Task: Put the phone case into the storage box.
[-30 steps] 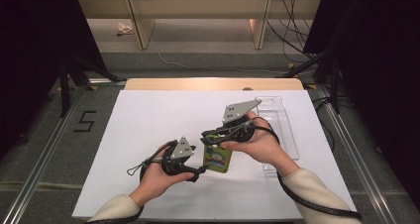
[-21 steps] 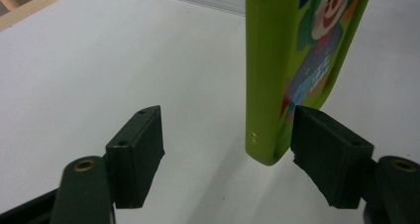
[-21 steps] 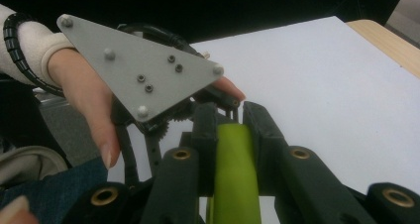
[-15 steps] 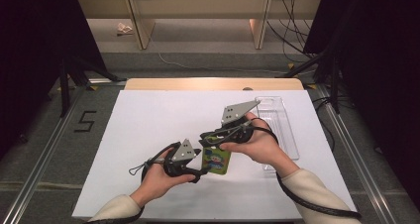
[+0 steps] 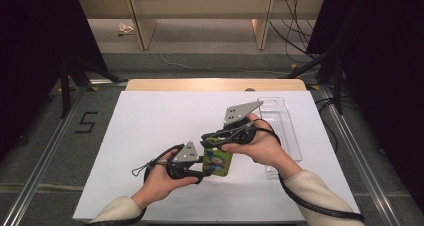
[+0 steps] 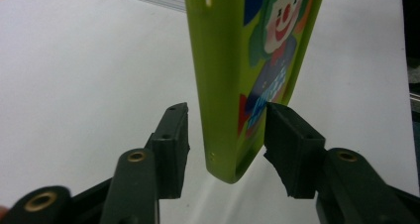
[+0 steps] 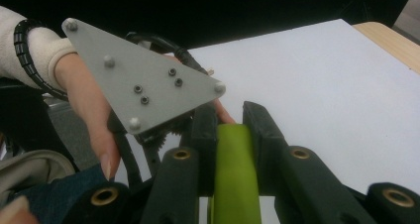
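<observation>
So I've got the green case (image 5: 218,161) hanging just above the white table (image 5: 150,121), pinched edge-on by the right gripper (image 5: 216,142), jaws clamped tight on its top end. That keeps the bottom end free for the other hand. My left gripper (image 6: 225,147) sits straddling that lower end, and its jaws have just been closing in, but there's a visible gap on the left pad (image 6: 173,144), so no grip yet. The clear tray (image 5: 282,128) waits just behind my right hand, probably where the case belongs.
</observation>
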`<act>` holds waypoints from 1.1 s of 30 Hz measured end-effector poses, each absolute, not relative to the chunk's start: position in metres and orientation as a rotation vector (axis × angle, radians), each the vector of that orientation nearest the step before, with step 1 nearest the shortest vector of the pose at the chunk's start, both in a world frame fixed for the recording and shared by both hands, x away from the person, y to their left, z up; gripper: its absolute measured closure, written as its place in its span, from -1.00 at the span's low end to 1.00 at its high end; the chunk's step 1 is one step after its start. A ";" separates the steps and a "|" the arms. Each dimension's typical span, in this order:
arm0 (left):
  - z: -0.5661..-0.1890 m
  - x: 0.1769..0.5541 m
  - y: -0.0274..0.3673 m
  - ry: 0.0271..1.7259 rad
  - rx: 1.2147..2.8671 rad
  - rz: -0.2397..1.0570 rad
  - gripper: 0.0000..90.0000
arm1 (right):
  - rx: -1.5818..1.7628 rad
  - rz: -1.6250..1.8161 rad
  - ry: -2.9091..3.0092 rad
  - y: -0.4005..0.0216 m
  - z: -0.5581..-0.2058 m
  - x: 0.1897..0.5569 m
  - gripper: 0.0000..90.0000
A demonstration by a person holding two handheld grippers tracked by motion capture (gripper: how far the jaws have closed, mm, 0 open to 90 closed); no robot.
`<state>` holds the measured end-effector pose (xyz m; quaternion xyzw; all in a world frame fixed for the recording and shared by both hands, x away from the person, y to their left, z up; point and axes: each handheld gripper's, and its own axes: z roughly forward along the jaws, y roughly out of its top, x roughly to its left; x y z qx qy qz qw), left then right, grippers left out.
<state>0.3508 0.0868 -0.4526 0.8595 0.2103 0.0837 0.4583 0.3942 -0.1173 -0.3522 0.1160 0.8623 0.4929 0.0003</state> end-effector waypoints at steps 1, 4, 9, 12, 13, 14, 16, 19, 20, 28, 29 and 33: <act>-0.453 0.351 0.087 0.517 2.114 0.202 0.20 | 0.365 1.550 2.708 -0.117 -0.352 0.394 0.72; -0.452 0.351 0.087 0.514 2.106 0.184 0.29 | 0.364 1.554 2.705 -0.117 -0.352 0.394 0.72; -0.451 0.351 0.088 0.523 2.094 0.185 0.40 | 0.367 1.564 2.705 -0.118 -0.352 0.394 0.72; -0.450 0.351 0.089 0.528 2.086 0.186 0.46 | 0.368 1.578 2.701 -0.118 -0.351 0.394 0.72; -0.449 0.351 0.089 0.529 2.088 0.184 0.47 | 0.370 1.583 2.700 -0.119 -0.351 0.395 0.72; -0.449 0.351 0.089 0.529 2.086 0.183 0.49 | 0.370 1.590 2.699 -0.119 -0.351 0.395 0.72; -0.448 0.351 0.089 0.531 2.082 0.182 0.52 | 0.377 1.599 2.697 -0.119 -0.351 0.395 0.72; -0.447 0.351 0.091 0.545 2.077 0.180 0.58 | 0.380 1.611 2.692 -0.120 -0.350 0.395 0.72; -0.446 0.351 0.091 0.546 2.078 0.175 0.60 | 0.381 1.616 2.692 -0.120 -0.350 0.395 0.72; -0.444 0.351 0.092 0.559 2.073 0.179 0.70 | 0.392 1.651 2.688 -0.122 -0.350 0.397 0.72; -0.443 0.351 0.092 0.561 2.074 0.177 0.70 | 0.391 1.653 2.687 -0.122 -0.350 0.397 0.72; -0.443 0.351 0.092 0.571 2.076 0.177 0.71 | 0.390 1.659 2.687 -0.122 -0.350 0.397 0.72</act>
